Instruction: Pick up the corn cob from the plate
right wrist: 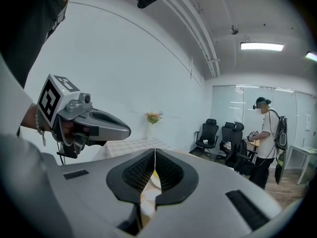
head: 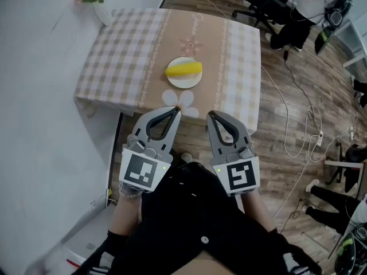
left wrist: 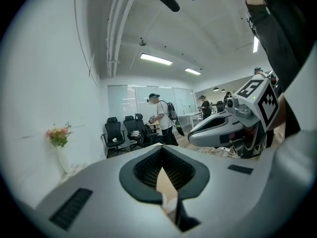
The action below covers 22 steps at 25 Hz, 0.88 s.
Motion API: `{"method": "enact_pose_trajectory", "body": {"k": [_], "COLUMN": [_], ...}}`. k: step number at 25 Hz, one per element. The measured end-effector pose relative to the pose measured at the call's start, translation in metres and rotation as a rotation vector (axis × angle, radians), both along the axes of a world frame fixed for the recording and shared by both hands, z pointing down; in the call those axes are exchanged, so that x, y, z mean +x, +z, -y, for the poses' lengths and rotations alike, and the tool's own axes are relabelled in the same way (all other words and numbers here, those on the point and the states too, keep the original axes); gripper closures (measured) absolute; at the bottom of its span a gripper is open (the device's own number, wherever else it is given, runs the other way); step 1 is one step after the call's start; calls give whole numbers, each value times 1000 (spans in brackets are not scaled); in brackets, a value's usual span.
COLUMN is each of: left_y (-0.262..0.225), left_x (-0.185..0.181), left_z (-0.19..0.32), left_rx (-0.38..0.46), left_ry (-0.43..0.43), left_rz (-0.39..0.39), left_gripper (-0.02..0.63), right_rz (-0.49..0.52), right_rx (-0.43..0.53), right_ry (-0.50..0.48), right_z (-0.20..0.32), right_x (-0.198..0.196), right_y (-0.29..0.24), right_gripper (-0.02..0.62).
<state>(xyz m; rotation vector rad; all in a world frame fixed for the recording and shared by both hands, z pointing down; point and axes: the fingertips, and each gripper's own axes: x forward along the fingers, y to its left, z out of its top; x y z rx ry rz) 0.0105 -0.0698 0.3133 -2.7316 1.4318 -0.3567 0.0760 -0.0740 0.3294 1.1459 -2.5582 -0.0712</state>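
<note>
Meanwhile the yellow corn cob (head: 184, 69) lies on its plate (head: 184, 83), left gripper (head: 176, 111) and right gripper (head: 210, 114) closed.

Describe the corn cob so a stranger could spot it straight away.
Find the table with the checked cloth beside the white wall. On its tan centre strip sits a small white plate, and the corn cob lies across it. It is the only bright yellow thing there; the flower vase stands at the far corner.
</note>
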Motion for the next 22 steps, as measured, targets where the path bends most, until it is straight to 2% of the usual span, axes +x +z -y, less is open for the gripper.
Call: {"method": "enact_pose_trajectory", "body": {"k": [5,14,17,20,22], "left_y": [1,6,5,5,6], "left_x": [-2,3,-4,-18,-13], "left_z": [0,9,15,25,32], "left_rx": [-10,34,-11,22,30], "left_ry": [-23,38,12,54,71], "left_rz": [-4,50,18,50,63], "left_gripper": [592,592,592,592,592], "right_rz": [3,7,8,8,8], "right_rx": [0,1,8,8,6], "right_ry": [-8,15,28,46,57], "right_z": [-3,6,10,16,22], "right_x": [0,8,2,-10,-5], "right_y": [0,2,0,-2,-1], "right_gripper": [554,554,554,554,554]}}
